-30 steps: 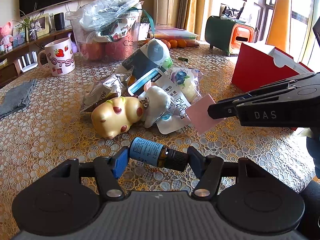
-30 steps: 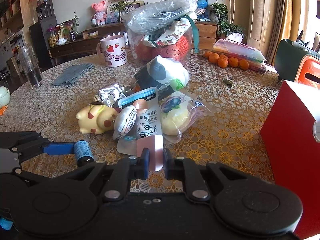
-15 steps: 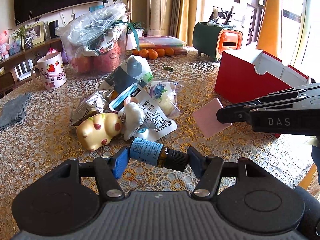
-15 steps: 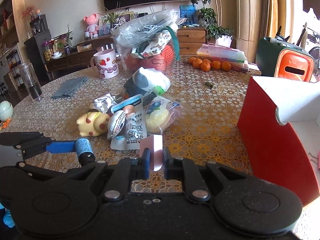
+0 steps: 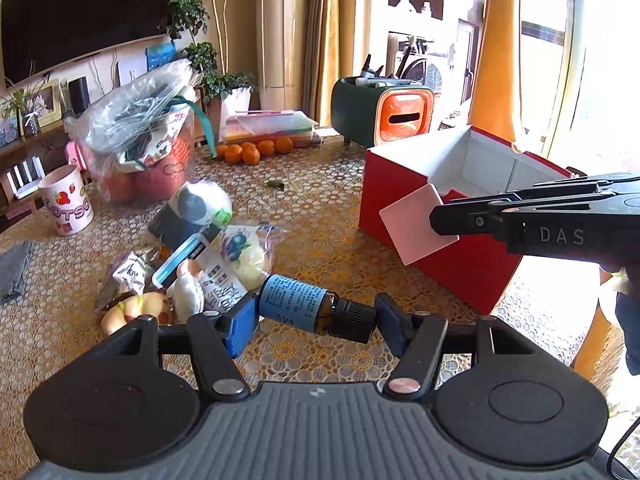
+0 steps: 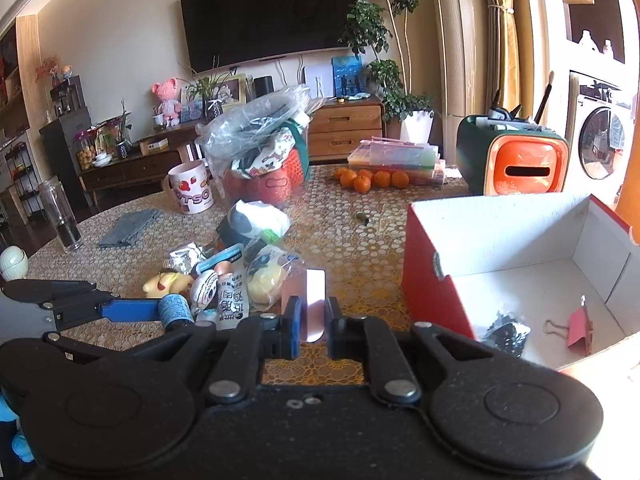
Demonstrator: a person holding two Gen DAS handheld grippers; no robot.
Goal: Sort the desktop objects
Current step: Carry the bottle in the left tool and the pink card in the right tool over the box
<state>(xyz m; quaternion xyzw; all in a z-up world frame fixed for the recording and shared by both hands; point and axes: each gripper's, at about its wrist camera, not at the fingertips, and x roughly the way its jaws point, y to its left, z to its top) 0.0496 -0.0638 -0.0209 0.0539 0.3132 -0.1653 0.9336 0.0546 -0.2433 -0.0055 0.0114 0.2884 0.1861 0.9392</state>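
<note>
In the left wrist view, the left gripper point(image 5: 316, 318) is seen clamped on a small brown bottle point(image 5: 310, 309) with a blue label and a black cap. The bottle is held lying crosswise, its base against the left blue pad and its cap against the right pad, above the lace-covered table point(image 5: 328, 240). Ahead and to the left of the fingers, a heap of snack packets and soft toys point(image 5: 192, 256) is spread on the table. Ahead and to the right, an open red box point(image 5: 452, 204) with a white inside is seen. The right gripper point(image 5: 438, 220) enters from the right, and a pink card point(image 5: 414, 228) is pinched at its tip, in front of the near red wall of the box. Farther ahead, a strawberry mug point(image 5: 66, 204), a clear bag of goods point(image 5: 140, 132) and some oranges point(image 5: 256, 150) are seen.

In the right wrist view, the right gripper point(image 6: 310, 326) is closed on the pink card point(image 6: 312, 308), which stands upright between its pads and rises above them. To the right of the fingers the red box point(image 6: 432, 276) is open; a pink binder clip point(image 6: 578, 326) and a small dark packet point(image 6: 506, 330) lie on its white floor. To the left, the left gripper point(image 6: 176, 314) is seen from the side with the labelled bottle point(image 6: 175, 310) at its tip. The heap point(image 6: 232, 276) lies ahead and slightly left.
</note>
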